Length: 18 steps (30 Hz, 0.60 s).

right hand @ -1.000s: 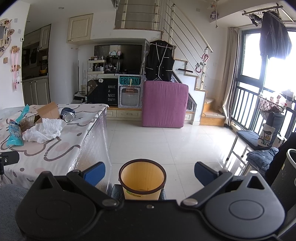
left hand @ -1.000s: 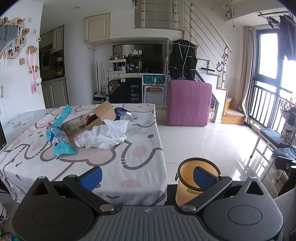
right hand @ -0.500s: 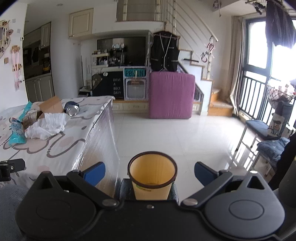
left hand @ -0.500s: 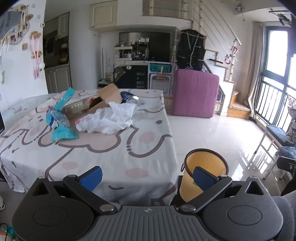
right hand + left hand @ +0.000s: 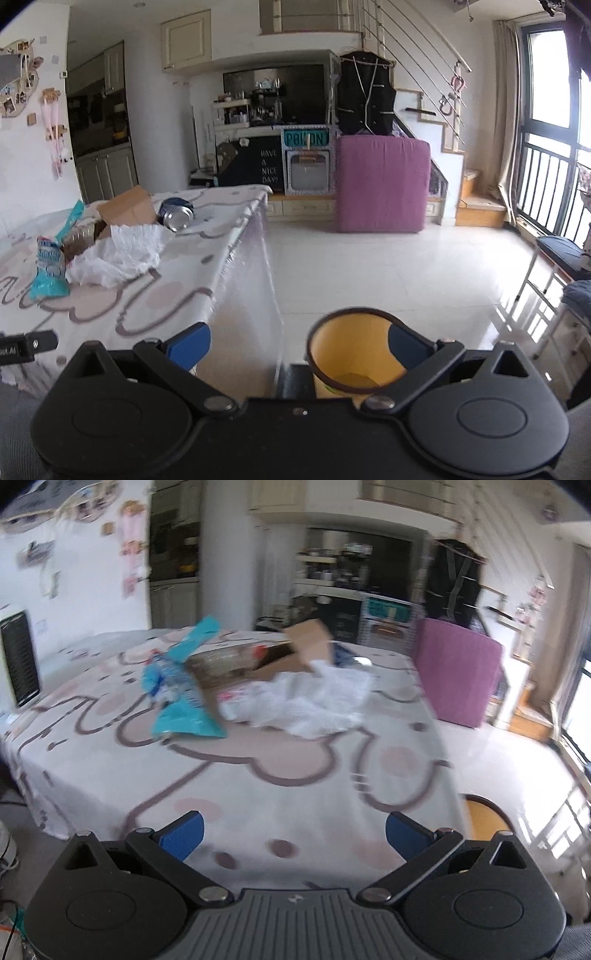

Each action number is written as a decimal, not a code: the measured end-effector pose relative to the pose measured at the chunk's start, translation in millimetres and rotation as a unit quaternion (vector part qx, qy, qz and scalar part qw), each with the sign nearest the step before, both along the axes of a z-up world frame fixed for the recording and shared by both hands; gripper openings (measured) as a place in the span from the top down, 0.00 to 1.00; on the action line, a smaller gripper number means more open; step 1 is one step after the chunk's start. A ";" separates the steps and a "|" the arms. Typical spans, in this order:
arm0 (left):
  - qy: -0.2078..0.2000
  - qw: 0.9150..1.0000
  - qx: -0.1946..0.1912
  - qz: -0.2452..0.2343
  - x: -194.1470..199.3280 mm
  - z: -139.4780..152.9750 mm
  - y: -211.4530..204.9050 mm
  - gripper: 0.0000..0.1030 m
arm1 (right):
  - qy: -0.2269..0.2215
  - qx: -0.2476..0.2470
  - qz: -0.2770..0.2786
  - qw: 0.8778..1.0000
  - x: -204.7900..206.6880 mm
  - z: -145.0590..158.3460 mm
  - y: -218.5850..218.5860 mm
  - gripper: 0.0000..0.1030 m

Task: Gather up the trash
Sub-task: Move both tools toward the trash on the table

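Observation:
Trash lies in a heap on the patterned table [image 5: 288, 775]: a blue wrapper [image 5: 181, 705], a crumpled white bag [image 5: 314, 705], an open cardboard box [image 5: 295, 653] and a metal can [image 5: 176, 217]. My left gripper [image 5: 294, 836] is open and empty above the near part of the tablecloth, well short of the heap. An orange waste bin [image 5: 354, 363] stands on the floor by the table's corner. My right gripper [image 5: 299, 347] hangs open and empty just above and in front of the bin. In the right wrist view the wrapper [image 5: 50, 271] and white bag [image 5: 118, 258] lie far left.
A purple mattress [image 5: 382, 182] leans near the stairs at the back. A folding chair [image 5: 561, 258] with cushions stands by the window at right. White tiled floor [image 5: 388, 266] stretches between the table and the stairs. The left wrist view is motion-blurred.
The left gripper has swung left and forward over the table, so the heap looms larger and the bin has slid to the right edge. The right gripper shifted slightly left; both stayed open.

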<state>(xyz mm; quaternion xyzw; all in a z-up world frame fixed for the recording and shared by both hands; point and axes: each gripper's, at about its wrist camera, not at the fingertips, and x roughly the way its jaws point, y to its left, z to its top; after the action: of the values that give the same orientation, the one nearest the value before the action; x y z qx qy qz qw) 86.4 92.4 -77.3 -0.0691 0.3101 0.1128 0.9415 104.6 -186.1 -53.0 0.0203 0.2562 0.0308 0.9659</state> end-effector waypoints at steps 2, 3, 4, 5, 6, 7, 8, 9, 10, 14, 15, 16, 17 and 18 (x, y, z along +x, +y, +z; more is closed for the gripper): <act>0.005 1.000 0.000 0.022 4.6 -3.4 15.9 0.00 | -0.011 -0.002 0.010 1.000 12.5 -3.8 13.8 0.00; 0.005 0.999 0.001 0.033 5.9 -4.6 24.1 0.00 | -0.013 -0.005 0.016 1.000 17.6 -5.1 19.8 0.00; 0.004 0.999 0.003 0.043 8.3 -6.7 31.6 0.00 | -0.016 -0.010 0.028 0.999 24.3 -6.8 27.9 0.00; 0.004 0.999 0.005 0.053 10.0 -8.4 40.5 0.00 | -0.020 -0.013 0.041 0.999 30.0 -7.9 35.6 0.00; 0.005 0.998 0.006 0.065 11.9 -9.8 47.4 0.00 | -0.026 -0.016 0.054 0.998 35.2 -9.5 43.3 0.00; 0.004 0.997 0.008 0.074 13.3 -10.6 53.9 0.00 | -0.036 -0.017 0.065 0.997 38.8 -10.6 49.9 0.00; 0.003 0.997 0.009 0.082 15.9 -12.2 59.5 0.00 | -0.048 -0.020 0.076 0.996 42.4 -11.8 57.2 0.00; 0.002 0.996 0.010 0.089 18.4 -13.1 66.0 0.00 | -0.060 -0.026 0.088 0.994 46.8 -13.0 65.9 0.00; 0.001 0.995 0.011 0.095 21.8 -14.4 71.0 0.00 | -0.067 -0.034 0.099 0.992 52.0 -13.9 75.3 0.00; -0.003 0.993 0.006 0.116 31.0 -19.0 90.7 0.00 | -0.091 -0.039 0.154 0.983 74.2 -13.7 106.7 0.00; -0.002 0.993 0.002 0.117 32.4 -20.5 94.6 0.00 | -0.095 -0.034 0.172 0.980 82.5 -12.6 114.8 0.00; 0.000 0.993 0.000 0.118 33.1 -22.2 96.6 0.00 | -0.095 -0.030 0.187 0.977 90.1 -12.2 121.9 0.00; 0.001 0.993 -0.002 0.117 34.1 -23.6 99.6 0.00 | -0.095 -0.030 0.198 0.975 99.1 -11.4 130.8 0.00; 0.003 0.993 -0.003 0.116 35.8 -25.2 102.2 0.00 | -0.095 -0.029 0.209 0.973 108.2 -12.1 138.6 0.00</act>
<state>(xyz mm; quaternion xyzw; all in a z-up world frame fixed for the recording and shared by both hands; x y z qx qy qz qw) 122.2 194.6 -102.5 -0.1067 0.3030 0.2204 0.9210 212.8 -47.5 -65.0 -0.0646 0.1629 0.2267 0.9581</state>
